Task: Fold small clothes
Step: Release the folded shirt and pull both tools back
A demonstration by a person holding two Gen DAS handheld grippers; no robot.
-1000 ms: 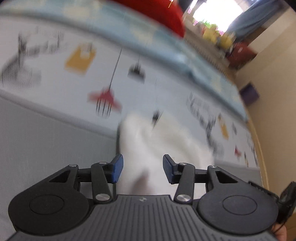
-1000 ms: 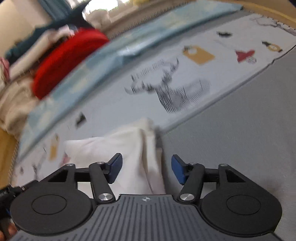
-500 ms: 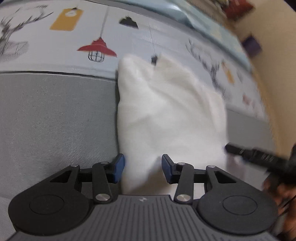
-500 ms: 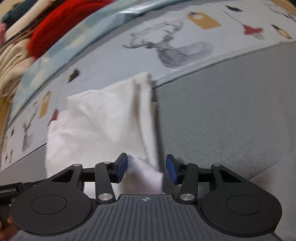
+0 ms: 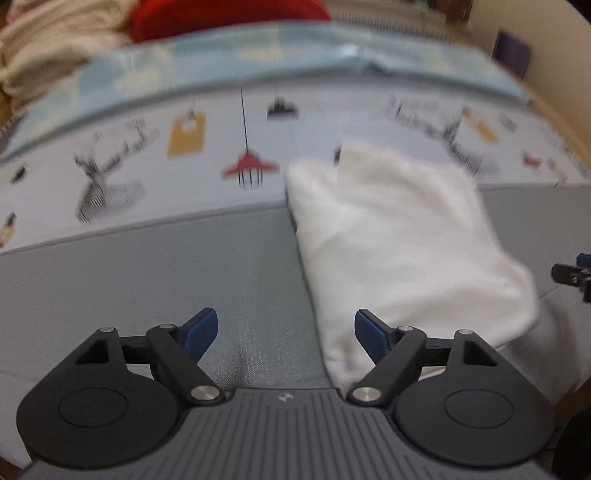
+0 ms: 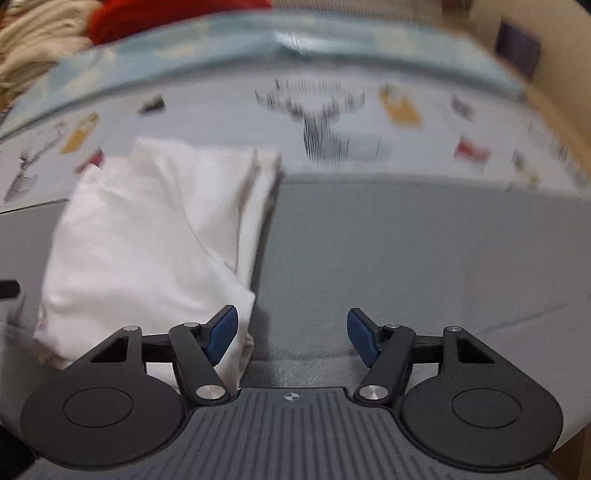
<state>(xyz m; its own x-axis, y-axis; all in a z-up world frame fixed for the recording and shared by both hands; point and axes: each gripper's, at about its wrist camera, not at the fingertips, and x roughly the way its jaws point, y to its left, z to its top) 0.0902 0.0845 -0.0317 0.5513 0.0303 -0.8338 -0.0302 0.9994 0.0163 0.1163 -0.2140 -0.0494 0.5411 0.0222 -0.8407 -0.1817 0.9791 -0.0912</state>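
Observation:
A folded white garment [image 5: 399,243] lies flat on the grey surface [image 5: 166,280], its far end over the printed sheet. In the left wrist view my left gripper [image 5: 286,334] is open and empty, with the garment's near left corner by its right finger. In the right wrist view the same garment [image 6: 147,236] lies to the left, folded layers showing along its right edge. My right gripper [image 6: 291,338] is open and empty, its left finger over the garment's near right corner. The right gripper's tip shows at the left wrist view's right edge [image 5: 576,275].
A pale sheet printed with deer, lamps and tags [image 5: 184,140] covers the far half of the surface. A light blue folded cloth [image 6: 258,40] lies behind it. A red item [image 5: 221,14] and cream clothes [image 5: 48,40] are piled at the back left.
Both grippers have opened and let go of the white garment, which now lies flat. The left gripper has shifted left and the right gripper right, off its near corners.

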